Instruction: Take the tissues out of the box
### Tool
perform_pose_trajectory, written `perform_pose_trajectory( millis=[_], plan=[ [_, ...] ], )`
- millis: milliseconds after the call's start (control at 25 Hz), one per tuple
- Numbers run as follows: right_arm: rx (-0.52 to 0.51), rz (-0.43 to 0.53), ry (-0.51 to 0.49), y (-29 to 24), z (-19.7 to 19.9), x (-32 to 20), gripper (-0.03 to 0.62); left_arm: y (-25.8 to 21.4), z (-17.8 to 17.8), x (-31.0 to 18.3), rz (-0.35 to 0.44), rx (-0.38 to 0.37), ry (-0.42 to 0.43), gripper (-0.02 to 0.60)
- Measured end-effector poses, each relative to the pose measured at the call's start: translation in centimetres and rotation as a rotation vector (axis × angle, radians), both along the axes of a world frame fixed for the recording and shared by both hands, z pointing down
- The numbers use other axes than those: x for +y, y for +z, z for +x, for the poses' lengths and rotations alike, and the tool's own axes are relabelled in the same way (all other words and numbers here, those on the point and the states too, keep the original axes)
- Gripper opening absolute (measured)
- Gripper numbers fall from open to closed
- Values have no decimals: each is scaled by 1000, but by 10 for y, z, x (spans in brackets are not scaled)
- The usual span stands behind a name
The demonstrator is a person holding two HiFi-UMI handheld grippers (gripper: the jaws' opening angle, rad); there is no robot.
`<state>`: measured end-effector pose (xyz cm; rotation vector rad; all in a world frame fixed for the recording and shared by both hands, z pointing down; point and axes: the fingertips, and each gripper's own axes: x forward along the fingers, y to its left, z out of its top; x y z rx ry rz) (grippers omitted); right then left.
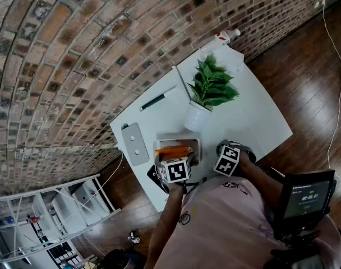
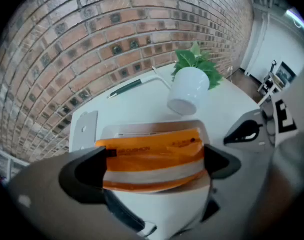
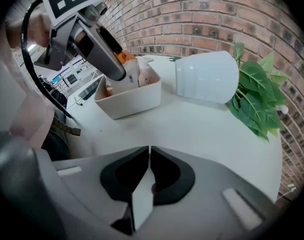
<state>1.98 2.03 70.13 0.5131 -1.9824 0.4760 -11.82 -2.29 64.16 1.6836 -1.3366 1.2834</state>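
Note:
An orange and white tissue pack (image 2: 152, 159) lies in a shallow white box (image 2: 157, 129) near the front of the white table (image 1: 254, 111). My left gripper (image 2: 154, 166) points down over the box, jaws wide, one at each short end of the pack, and I see no squeeze on it. From the head view the left gripper (image 1: 174, 170) covers the box's near side (image 1: 193, 144). My right gripper (image 3: 149, 154) hovers above bare table to the right of the box (image 3: 129, 99), shut and holding nothing. The right gripper view also catches the left gripper (image 3: 97, 44) at the box.
A white pot with a green plant (image 1: 196, 116) stands just behind the box. A dark pen (image 1: 153, 101), a grey flat plate (image 1: 134, 143) and a white bottle (image 1: 226, 36) lie farther off. A brick wall borders the table's far side. A small screen (image 1: 308, 195) sits at my right.

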Motion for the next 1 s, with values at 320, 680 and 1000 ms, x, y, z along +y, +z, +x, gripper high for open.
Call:
perform_pose_trajectory(
  millis=[320, 680, 1000],
  plan=[
    [-39, -12, -14, 0, 5, -8, 17, 17, -1, -14, 2, 20, 4, 528],
    [-62, -12, -15, 0, 6, -8, 12, -25, -9, 2, 40, 172, 11, 371],
    [-75, -20, -12, 0, 6, -8, 11, -140, -38, -51, 276, 99, 56, 371]
  ],
)
